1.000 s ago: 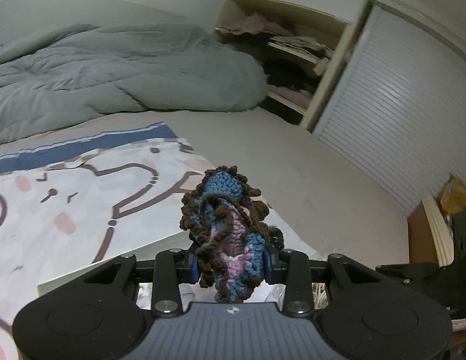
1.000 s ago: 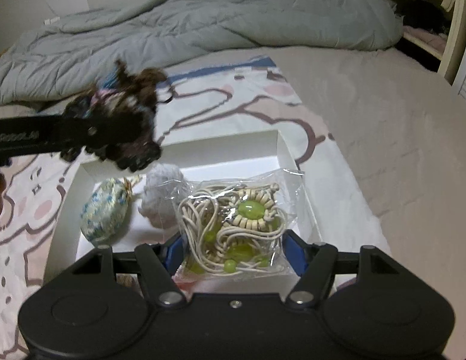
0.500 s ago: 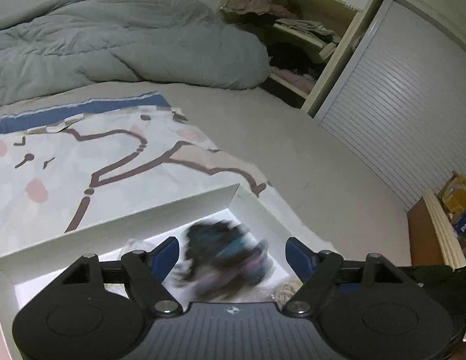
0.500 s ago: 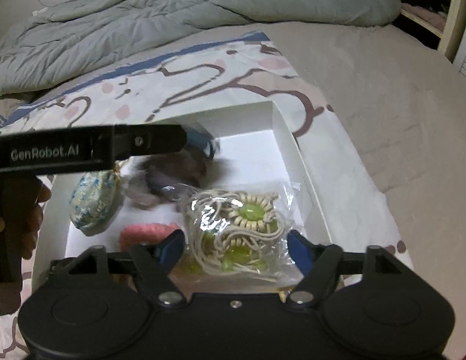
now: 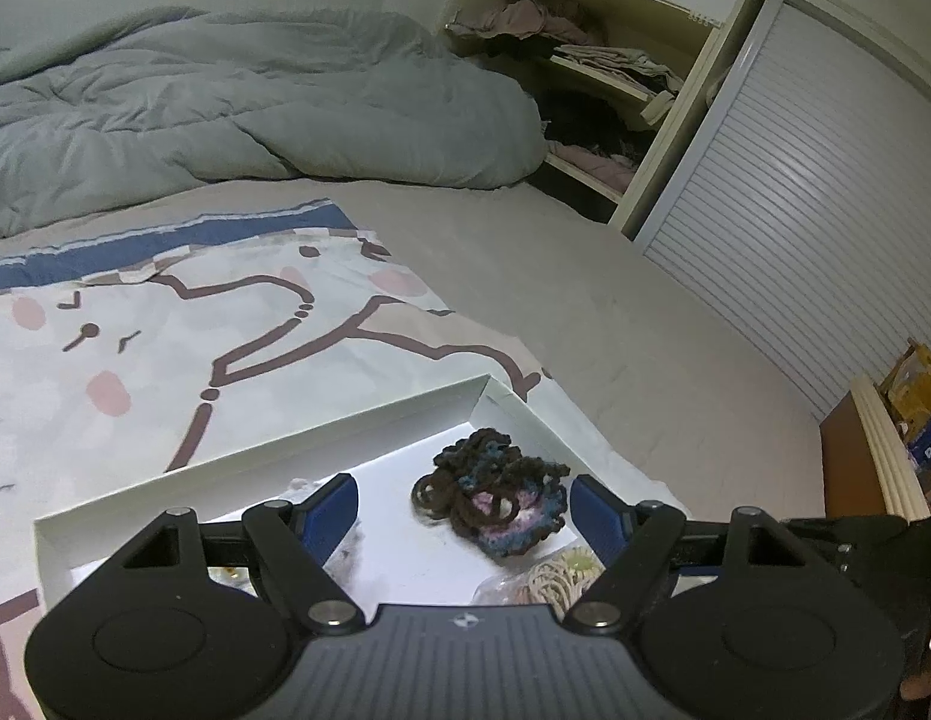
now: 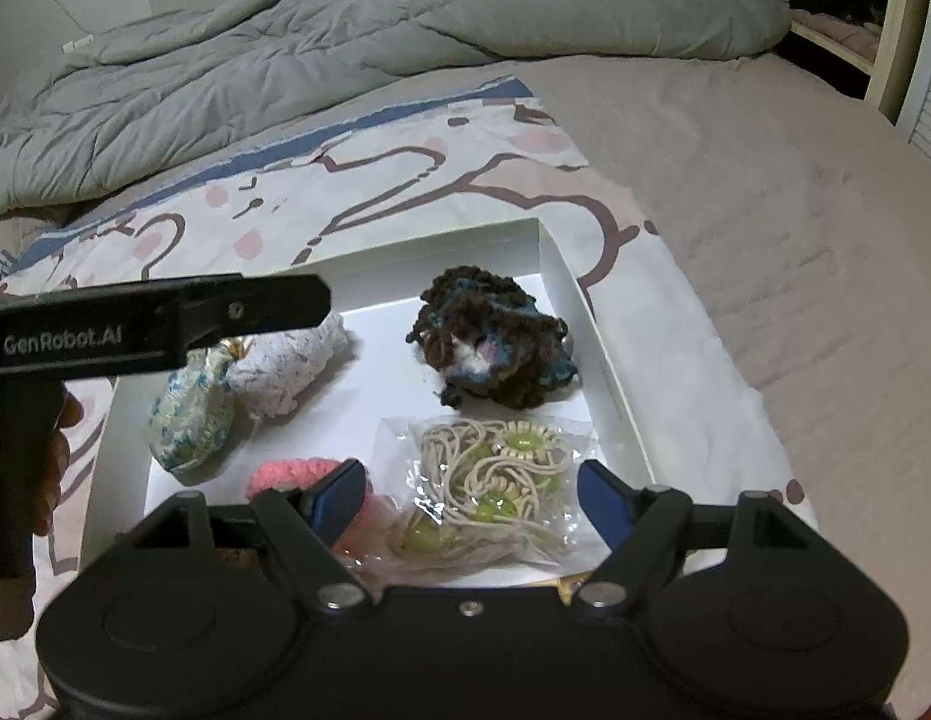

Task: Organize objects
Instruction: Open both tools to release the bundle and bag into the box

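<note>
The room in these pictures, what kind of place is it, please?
Most likely a bedroom in a home. The white box lies on a bed with a rumpled grey duvet, and open shelves beside a slatted closet door hold folded clothes.

Dim, grainy room light, fisheye-bent edges, black corners, no motion blur

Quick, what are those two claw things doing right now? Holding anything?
Left gripper: open, holding nothing; the crochet piece lies in the box.
Right gripper: open, empty.
</note>
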The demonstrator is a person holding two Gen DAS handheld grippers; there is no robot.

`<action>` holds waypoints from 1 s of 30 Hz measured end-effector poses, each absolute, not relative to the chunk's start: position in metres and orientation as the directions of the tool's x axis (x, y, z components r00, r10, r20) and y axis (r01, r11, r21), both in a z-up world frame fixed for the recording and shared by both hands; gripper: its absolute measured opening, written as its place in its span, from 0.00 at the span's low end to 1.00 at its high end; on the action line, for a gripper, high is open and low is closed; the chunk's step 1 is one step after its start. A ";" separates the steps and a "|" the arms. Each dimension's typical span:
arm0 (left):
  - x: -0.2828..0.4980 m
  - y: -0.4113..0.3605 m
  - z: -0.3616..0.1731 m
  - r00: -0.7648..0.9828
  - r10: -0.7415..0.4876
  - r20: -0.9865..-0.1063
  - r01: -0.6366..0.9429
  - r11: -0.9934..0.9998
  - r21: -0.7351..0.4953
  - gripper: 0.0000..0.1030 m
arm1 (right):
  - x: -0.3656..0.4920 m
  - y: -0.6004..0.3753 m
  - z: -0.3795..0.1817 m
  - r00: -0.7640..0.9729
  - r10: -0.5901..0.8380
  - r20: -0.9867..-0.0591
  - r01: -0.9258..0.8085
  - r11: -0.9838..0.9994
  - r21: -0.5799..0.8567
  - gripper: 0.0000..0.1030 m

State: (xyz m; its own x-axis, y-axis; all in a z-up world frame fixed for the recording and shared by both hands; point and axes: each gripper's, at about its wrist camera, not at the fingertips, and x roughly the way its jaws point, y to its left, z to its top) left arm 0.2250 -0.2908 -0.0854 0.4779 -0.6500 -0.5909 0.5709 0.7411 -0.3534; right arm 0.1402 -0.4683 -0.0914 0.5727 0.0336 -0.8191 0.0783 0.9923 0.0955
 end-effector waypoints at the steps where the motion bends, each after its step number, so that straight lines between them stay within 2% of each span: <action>1: 0.223 -0.289 -0.084 0.481 -0.646 -0.593 0.568 0.745 -0.351 0.76 | 0.139 -0.468 -0.090 0.577 0.034 -0.816 0.079 0.992 0.097 0.76; 10: 0.205 -0.258 -0.068 0.524 -0.591 -0.614 0.506 0.795 -0.333 0.76 | 0.131 -0.457 -0.075 0.601 0.048 -0.798 0.055 0.993 0.101 0.78; 24: 0.166 -0.202 -0.007 0.600 -0.550 -0.581 0.495 0.826 -0.270 0.76 | 0.105 -0.428 -0.027 0.683 0.043 -0.729 0.045 0.994 0.101 0.80; 30: 0.140 -0.173 0.009 0.642 -0.506 -0.576 0.452 0.857 -0.249 0.89 | 0.083 -0.411 -0.007 0.724 0.043 -0.689 0.039 0.994 0.104 0.87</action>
State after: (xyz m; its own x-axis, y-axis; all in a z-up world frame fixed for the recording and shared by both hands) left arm 0.1404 -0.1733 0.0091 0.6424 -0.5060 -0.5756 0.4516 0.8567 -0.2491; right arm 0.0828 -0.4105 -0.0067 0.7236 0.0433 -0.6888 0.0390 0.9939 0.1035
